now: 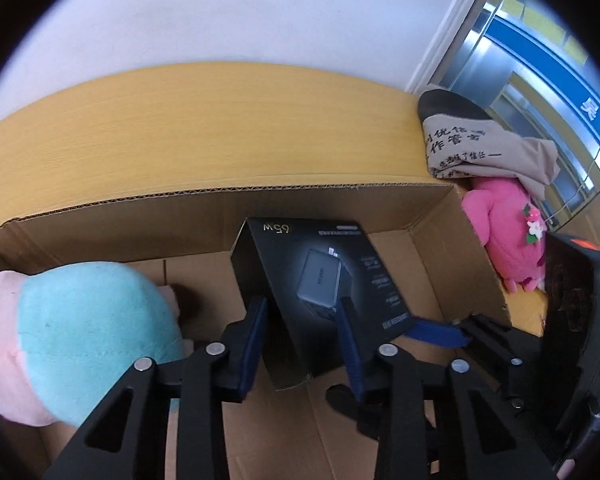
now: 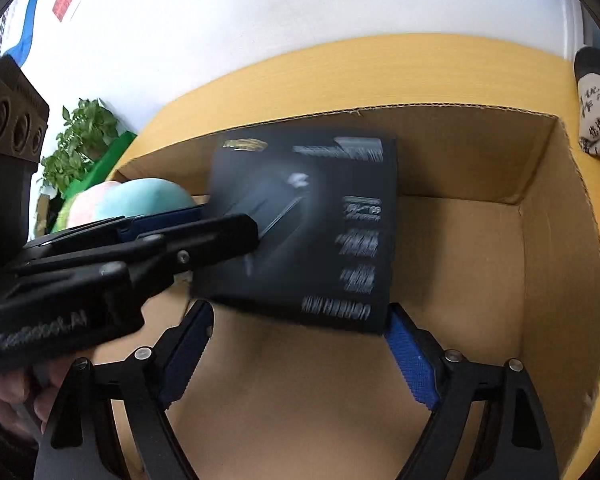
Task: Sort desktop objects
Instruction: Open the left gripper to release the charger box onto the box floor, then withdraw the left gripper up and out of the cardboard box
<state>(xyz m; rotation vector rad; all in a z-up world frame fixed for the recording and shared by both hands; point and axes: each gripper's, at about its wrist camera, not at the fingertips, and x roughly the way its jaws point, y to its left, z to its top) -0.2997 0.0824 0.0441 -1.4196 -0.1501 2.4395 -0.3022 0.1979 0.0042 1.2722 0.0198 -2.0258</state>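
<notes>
A black charger box (image 1: pixel 320 280) hangs tilted over the open cardboard carton (image 1: pixel 260 196), with my left gripper (image 1: pixel 302 308) shut on its lower part. In the right wrist view the black box (image 2: pixel 312 220) is blurred, and the left gripper (image 2: pixel 220 220) reaches in from the left and pinches its edge. My right gripper (image 2: pixel 300 312) stands open just under the box, its blue pads beside the two lower corners. One of its fingers (image 1: pixel 436 332) shows by the box's lower right corner. A teal and pink plush (image 1: pixel 92 320) lies in the carton's left end.
The carton (image 2: pixel 460 152) sits on a yellow table (image 1: pixel 180 120) against a white wall. A pink plush (image 1: pixel 508 232) and a printed cloth bag (image 1: pixel 468 144) lie right of the carton. A potted plant (image 2: pixel 84 136) stands at the far left. A hand (image 2: pixel 4 396) holds the left gripper.
</notes>
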